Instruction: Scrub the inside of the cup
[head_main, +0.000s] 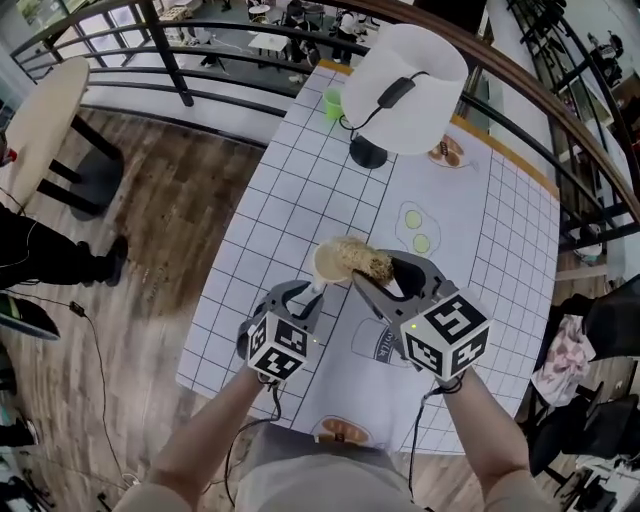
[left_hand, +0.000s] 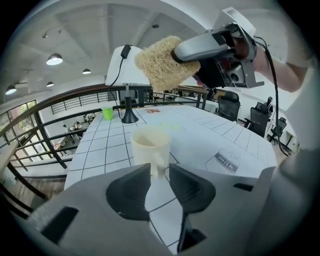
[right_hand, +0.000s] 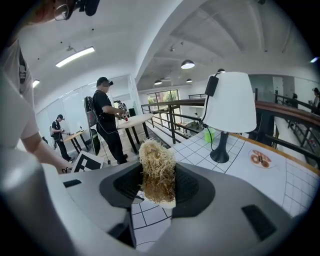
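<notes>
A cream cup (head_main: 328, 262) stands on the white gridded table (head_main: 300, 170). In the left gripper view the cup (left_hand: 149, 142) is just ahead, with its handle (left_hand: 158, 164) running down between the jaws. My left gripper (head_main: 312, 292) (left_hand: 159, 176) is shut on that handle. My right gripper (head_main: 378, 270) (right_hand: 159, 182) is shut on a tan fibrous sponge (right_hand: 157, 167). The sponge (head_main: 362, 258) (left_hand: 162, 64) hangs over the cup's mouth; the left gripper view shows it above the rim, not touching.
A lamp with a white shade (head_main: 405, 85) and black base (head_main: 368, 152) stands at the far end, a green cup (head_main: 333, 103) beside it. Printed pictures lie flat on the table: milk (head_main: 385, 345), doughnuts (head_main: 447, 152). A railing (head_main: 200, 100) and a bystander's legs (head_main: 45, 255) are left.
</notes>
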